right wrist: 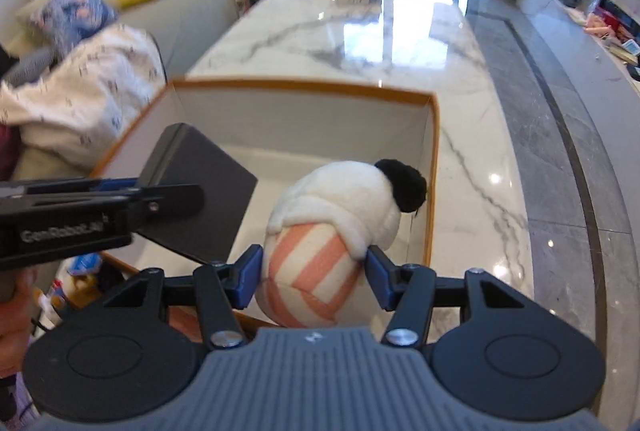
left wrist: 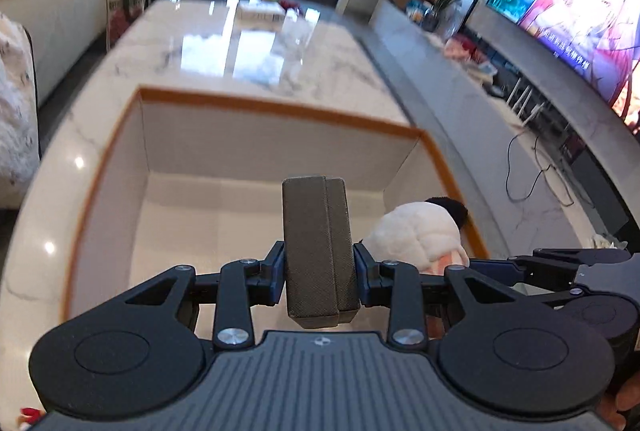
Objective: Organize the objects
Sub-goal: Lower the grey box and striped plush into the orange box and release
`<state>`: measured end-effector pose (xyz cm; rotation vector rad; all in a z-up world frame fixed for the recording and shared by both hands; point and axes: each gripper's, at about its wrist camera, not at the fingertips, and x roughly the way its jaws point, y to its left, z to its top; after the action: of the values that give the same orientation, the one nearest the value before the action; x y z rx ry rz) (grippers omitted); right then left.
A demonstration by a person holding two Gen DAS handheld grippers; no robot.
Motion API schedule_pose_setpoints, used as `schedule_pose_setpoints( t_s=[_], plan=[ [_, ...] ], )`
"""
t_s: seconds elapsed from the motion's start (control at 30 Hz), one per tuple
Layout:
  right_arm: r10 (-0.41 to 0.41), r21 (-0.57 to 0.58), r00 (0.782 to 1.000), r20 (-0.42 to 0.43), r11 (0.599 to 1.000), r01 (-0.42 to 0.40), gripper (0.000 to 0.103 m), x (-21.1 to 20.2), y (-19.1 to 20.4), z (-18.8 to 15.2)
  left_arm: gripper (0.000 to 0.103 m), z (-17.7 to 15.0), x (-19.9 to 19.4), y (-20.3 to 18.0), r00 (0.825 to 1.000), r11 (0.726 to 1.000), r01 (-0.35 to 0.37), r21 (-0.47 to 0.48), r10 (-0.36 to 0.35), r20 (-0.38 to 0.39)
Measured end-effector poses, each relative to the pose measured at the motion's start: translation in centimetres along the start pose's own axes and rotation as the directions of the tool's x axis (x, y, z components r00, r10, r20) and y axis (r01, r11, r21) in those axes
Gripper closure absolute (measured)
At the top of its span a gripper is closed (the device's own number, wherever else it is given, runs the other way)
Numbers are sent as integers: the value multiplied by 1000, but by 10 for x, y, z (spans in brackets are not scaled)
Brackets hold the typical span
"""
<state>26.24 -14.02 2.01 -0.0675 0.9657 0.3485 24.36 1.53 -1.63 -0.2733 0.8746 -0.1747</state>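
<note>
orange-rimmed box (right wrist: 296, 87): left tongs (left wrist: 319, 263) grasp one grey case (left wrist: 318, 247), right tongs (right wrist: 314, 271) one plush toy (right wrist: 336, 223).

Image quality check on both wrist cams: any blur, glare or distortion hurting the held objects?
Left wrist: grey case in the left gripper is sharp; window glare washes the marble table; fisheye bows the box rim. Right wrist: plush toy in the right gripper is sharp; sofa side smeared by motion blur; glare streak on the table.
</note>
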Motion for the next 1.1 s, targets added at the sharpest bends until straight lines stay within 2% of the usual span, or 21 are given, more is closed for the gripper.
schedule_pose_setpoints(
  t_s=[0.17,0.3,0.33,0.47,0.57,0.67,0.77,0.83,0.9,1.0,1.1],
  plan=[
    [-29,-24,999,-45,999,28,46,24,4,-4,64,-7,24,6,997,1000,-18,-26,16,-79],
    [-62,-66,996,-68,996,58,43,30,12,-2,64,-9,34,7,994,999,-23,-36,19,-112],
    [-79,-71,994,-76,995,74,47,31,12,-2,64,-10,36,7,993,999,-23,-34,19,-119],
    [-121,-105,989,-89,988,111,46,31,16,1,64,-13,43,4,987,999,-32,-37,26,-159],
    [-119,-92,989,-88,990,111,45,23,14,-1,64,-14,48,3,982,999,-32,-37,24,-188],
    [-86,-64,993,-86,995,80,44,12,11,-5,64,-16,48,-1,980,999,-24,-25,19,-197],
    [-61,-44,995,-84,997,57,53,8,9,-7,63,-14,51,-2,976,999,-5,-42,-4,-218],
    [-28,-8,995,-96,1000,28,63,9,7,-6,63,-13,53,-2,975,998,-6,-60,-8,-221],
    [-18,10,995,-98,1000,19,65,10,7,-5,59,-13,52,-2,977,998,-5,-69,-10,-213],
    [-32,34,996,-83,999,35,65,6,6,-8,52,-13,48,0,976,992,58,-112,-80,-202],
    [-36,65,998,-58,997,40,65,-4,2,-11,50,-12,43,-3,976,991,69,-114,-91,-200]
  ],
)
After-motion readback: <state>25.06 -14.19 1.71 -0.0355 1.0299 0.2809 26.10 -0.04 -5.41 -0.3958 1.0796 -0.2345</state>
